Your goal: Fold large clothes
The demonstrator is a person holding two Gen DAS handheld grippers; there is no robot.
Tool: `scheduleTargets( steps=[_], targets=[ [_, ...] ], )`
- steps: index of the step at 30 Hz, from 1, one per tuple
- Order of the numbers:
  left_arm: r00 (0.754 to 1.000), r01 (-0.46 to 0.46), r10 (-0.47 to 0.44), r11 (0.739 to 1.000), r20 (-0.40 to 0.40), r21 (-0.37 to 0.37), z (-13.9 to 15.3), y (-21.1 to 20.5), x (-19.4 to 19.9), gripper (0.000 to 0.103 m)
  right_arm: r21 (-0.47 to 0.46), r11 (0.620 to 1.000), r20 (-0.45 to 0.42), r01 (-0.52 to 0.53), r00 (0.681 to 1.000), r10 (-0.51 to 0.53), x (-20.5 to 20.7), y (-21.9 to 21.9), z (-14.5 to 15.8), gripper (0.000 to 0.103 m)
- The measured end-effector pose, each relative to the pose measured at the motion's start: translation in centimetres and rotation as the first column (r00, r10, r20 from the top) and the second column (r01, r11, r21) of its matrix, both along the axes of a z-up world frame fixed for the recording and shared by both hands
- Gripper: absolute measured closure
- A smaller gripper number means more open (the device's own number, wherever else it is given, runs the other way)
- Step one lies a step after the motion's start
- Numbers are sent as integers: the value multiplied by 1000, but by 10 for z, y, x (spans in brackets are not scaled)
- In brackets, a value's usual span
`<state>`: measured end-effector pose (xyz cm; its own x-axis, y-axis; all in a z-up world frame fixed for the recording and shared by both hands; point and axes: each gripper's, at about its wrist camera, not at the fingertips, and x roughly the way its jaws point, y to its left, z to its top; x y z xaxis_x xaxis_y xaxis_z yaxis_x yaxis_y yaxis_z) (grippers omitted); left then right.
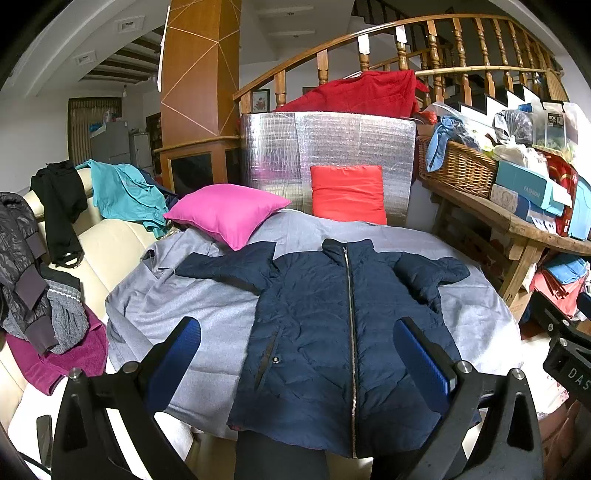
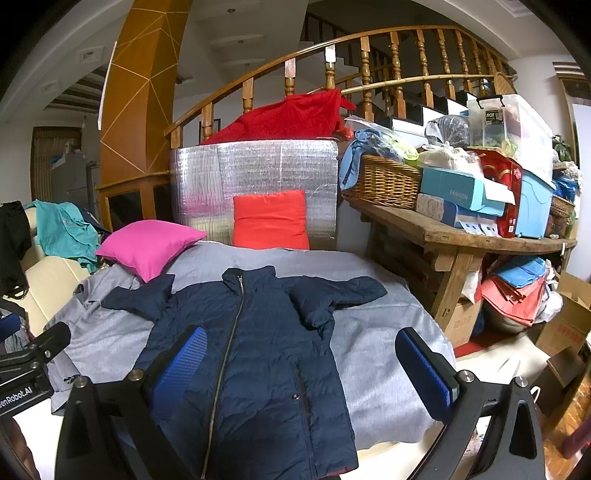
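We see an evenly lit indoor room in both views, bright enough to read colours plainly. Recessed ceiling lights [image 1: 127, 25] sit at about eleven o'clock in the left wrist view. The silver foil panel [image 1: 327, 155] catches soft glare near the centre. Shadows are faint and diffuse. Fisheye distortion bends the stair railing [image 2: 332, 48] into an arc, and black vignetting fills the corners. The centre is sharp; we find detail softening toward the rims.
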<state>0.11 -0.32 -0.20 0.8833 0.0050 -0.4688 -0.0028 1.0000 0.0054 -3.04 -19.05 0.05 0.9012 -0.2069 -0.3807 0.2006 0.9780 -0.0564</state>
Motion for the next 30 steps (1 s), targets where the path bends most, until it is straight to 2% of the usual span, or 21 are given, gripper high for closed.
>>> scheduleTargets(
  steps=[30],
  targets=[
    [1000,1,-1,1000,1,1,0,1,1,0,0,1000,-18,-10,1000,10,4,2,-4,0]
  ],
)
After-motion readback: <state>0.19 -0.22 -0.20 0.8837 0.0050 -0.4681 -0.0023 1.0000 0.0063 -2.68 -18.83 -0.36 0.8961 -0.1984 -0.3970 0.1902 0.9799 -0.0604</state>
